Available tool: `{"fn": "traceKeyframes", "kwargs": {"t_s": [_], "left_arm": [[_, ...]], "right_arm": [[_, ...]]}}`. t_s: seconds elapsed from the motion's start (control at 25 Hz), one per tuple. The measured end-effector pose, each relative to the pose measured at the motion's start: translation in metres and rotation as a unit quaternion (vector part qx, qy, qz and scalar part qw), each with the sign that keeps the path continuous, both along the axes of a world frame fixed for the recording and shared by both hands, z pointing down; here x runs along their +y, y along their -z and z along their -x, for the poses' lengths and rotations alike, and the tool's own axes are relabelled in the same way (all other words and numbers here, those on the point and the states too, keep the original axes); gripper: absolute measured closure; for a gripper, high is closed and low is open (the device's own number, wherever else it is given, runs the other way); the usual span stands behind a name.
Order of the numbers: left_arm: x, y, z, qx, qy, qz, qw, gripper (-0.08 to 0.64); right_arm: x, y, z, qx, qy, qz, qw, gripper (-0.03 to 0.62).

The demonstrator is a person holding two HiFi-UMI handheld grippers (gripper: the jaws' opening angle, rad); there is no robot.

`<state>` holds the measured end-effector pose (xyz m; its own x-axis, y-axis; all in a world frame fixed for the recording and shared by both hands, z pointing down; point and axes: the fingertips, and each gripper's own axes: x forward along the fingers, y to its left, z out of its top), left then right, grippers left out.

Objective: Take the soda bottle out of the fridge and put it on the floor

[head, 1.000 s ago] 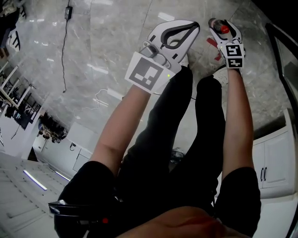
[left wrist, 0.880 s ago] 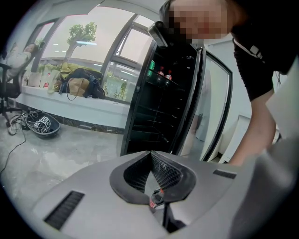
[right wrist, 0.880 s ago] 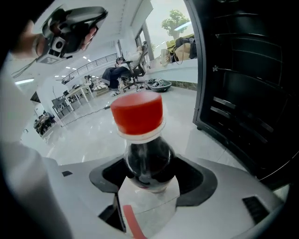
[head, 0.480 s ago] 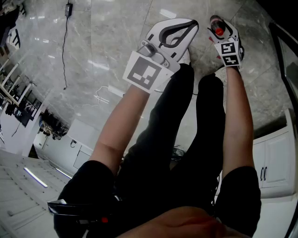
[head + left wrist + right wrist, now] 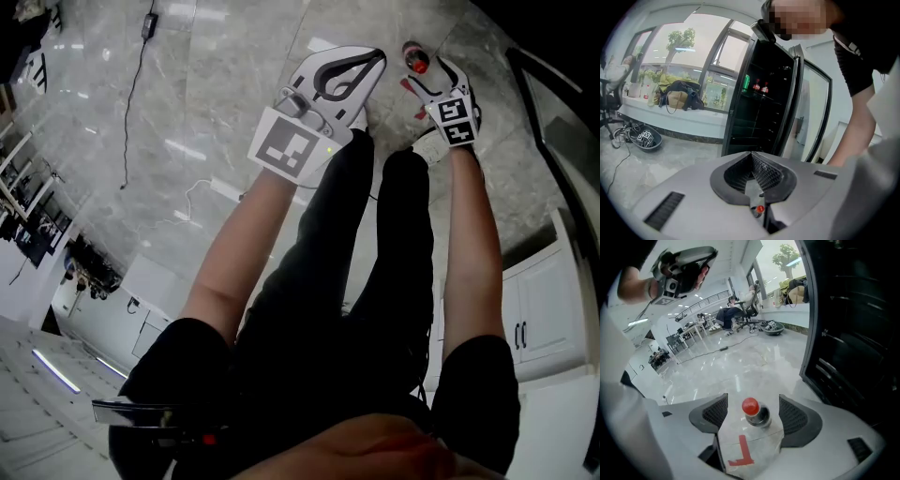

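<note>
The soda bottle (image 5: 755,412), red-capped, stands upright on the grey marble floor (image 5: 740,362), with a red tape mark (image 5: 740,452) just beside it at 6 o'clock. The right gripper (image 5: 429,77) has its fingers apart at the bottle's 3 and 9 o'clock, with a gap on each side. The left gripper (image 5: 751,157), at the right one's 9 o'clock, has its fingers together on nothing. The fridge (image 5: 761,108) stands open.
</note>
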<state>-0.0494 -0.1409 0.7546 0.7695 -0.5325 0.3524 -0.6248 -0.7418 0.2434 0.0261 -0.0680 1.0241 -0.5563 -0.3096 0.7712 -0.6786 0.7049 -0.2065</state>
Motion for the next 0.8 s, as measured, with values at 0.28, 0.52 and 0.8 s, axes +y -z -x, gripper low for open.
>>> {"fn": "traceKeyframes", "kwargs": {"t_s": [0.28, 0.52, 0.8], "left_arm": [[0.007, 0.12, -0.009, -0.001, -0.012, -0.029, 0.9995, 0.554], [0.015, 0.268, -0.01, 0.019, -0.011, -0.04, 0.999, 0.555], [0.048, 0.411, -0.014, 0.028, -0.058, -0.064, 0.9959, 0.554]], "right_arm": [[-0.02, 0.216, -0.004, -0.085, -0.037, -0.084, 0.992, 0.27], [-0.029, 0.448, 0.01, -0.165, -0.042, -0.178, 0.969, 0.272], [0.006, 0.674, 0.021, -0.264, -0.034, -0.262, 0.928, 0.475]]}}
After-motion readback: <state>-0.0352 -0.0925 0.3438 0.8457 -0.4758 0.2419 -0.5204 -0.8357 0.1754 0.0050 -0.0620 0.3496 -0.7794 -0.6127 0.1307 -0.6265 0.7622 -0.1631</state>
